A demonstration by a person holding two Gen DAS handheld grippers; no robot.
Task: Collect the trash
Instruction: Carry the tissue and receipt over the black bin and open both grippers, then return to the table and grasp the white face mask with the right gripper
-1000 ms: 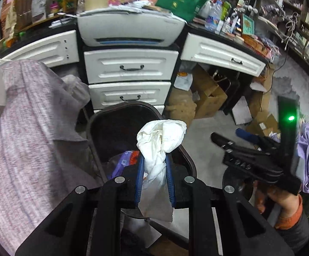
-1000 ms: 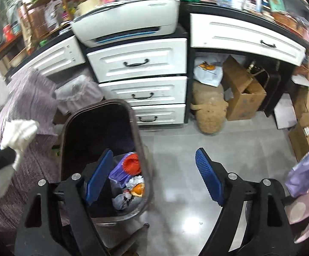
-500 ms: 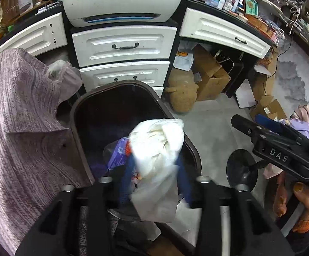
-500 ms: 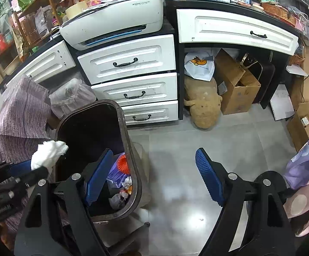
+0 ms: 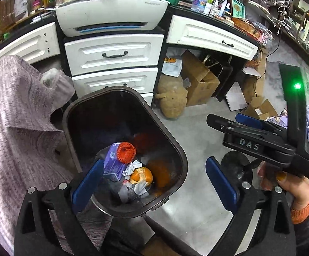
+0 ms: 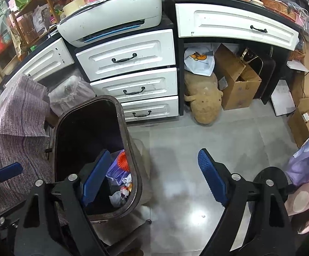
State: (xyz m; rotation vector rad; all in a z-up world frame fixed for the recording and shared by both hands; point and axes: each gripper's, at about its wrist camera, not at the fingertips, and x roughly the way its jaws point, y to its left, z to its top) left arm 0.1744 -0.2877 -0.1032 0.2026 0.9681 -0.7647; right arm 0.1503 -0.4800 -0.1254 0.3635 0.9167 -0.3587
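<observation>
The dark brown bin [image 5: 167, 130] stands on the floor below my left gripper [image 5: 154, 162]. That gripper's jaws are opening wide, and nothing is between its blue pads. Inside the bin lie a red net ball [image 5: 126, 152], an orange peel [image 5: 141, 175], a purple packet [image 5: 114, 164] and crumpled white paper [image 5: 131, 169]. My right gripper [image 6: 154, 152] hangs over the bin's right rim [image 6: 131, 149] and the grey floor, its jaws widening a little and holding nothing. It shows at the right of the left wrist view [image 5: 225, 117], held by a hand [image 5: 291, 183].
White drawers [image 6: 126, 55] under a printer [image 6: 111, 21] stand behind the bin. A mauve cloth [image 5: 15, 128] drapes on the left. A plush toy [image 6: 203, 104] and cardboard boxes [image 6: 235, 85] sit under the desk. A black round base [image 5: 235, 168] stands on the floor.
My left gripper opened and let go of the white wad, which is gone from between its pads. The left gripper also sank closer over the bin. The right gripper stayed put.
</observation>
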